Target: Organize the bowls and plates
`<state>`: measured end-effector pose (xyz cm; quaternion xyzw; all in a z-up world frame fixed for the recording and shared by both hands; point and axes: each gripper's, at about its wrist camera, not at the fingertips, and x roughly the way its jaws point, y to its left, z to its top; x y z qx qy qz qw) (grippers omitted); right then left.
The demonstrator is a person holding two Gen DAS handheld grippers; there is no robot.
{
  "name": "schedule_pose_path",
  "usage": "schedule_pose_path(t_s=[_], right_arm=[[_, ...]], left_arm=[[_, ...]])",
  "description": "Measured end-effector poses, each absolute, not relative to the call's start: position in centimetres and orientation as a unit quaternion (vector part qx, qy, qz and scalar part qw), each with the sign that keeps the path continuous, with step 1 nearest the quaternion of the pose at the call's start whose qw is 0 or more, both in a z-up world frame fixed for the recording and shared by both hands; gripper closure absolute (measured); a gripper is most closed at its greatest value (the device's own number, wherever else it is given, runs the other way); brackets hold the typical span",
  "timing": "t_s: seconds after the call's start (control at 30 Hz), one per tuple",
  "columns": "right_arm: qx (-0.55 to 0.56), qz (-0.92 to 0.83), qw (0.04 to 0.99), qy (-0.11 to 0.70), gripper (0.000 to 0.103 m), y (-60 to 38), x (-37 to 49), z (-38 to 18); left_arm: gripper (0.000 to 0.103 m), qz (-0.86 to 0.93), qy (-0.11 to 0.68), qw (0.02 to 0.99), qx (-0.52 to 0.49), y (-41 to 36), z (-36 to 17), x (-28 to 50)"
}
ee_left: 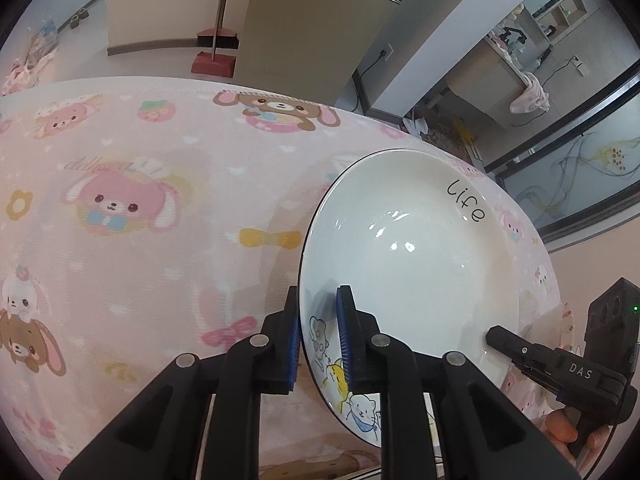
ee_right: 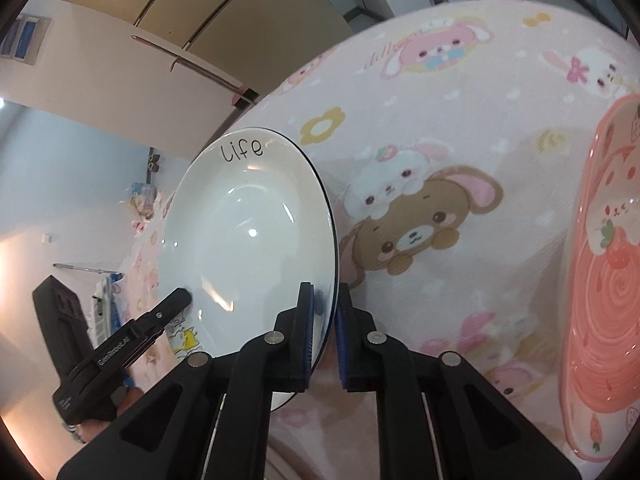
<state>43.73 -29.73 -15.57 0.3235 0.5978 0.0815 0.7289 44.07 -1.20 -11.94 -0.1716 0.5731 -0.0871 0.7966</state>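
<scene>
A white plate (ee_left: 412,248) with a thin dark rim, the word "Life" and small cartoon animals is held tilted above the pink cartoon tablecloth (ee_left: 140,200). My left gripper (ee_left: 318,336) is shut on its rim by the cartoon drawings. My right gripper (ee_right: 324,340) is shut on the opposite rim of the same plate (ee_right: 248,240). Each gripper shows in the other's view: the right one (ee_left: 560,360) at the lower right, the left one (ee_right: 132,332) at the lower left. A pink strawberry-pattern plate (ee_right: 600,300) lies on the cloth at the right.
A fridge or cabinet (ee_left: 312,12) stands behind the table, with a red dustpan and broom (ee_left: 214,52) against it. Glass doors (ee_left: 580,160) lie to the right. The table's far edge (ee_left: 240,88) runs across the left wrist view.
</scene>
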Motion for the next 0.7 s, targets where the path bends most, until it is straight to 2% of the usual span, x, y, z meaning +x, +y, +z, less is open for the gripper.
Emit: schedule_pose_path(t_s=[0.37, 0.7], right_arm=[[0.318, 0.084, 0.74, 0.586, 0.093, -29.7, 43.9, -14.8], [0.309, 0.098, 0.749, 0.579, 0.09, -28.9, 43.5, -13.3]], left_arm=[[0.086, -0.095, 0.566, 0.799, -0.179, -0.8, -11.3, 43.9], [0.086, -0.094, 0.543, 0.815, -0.178, 0.0, -8.3, 42.9]])
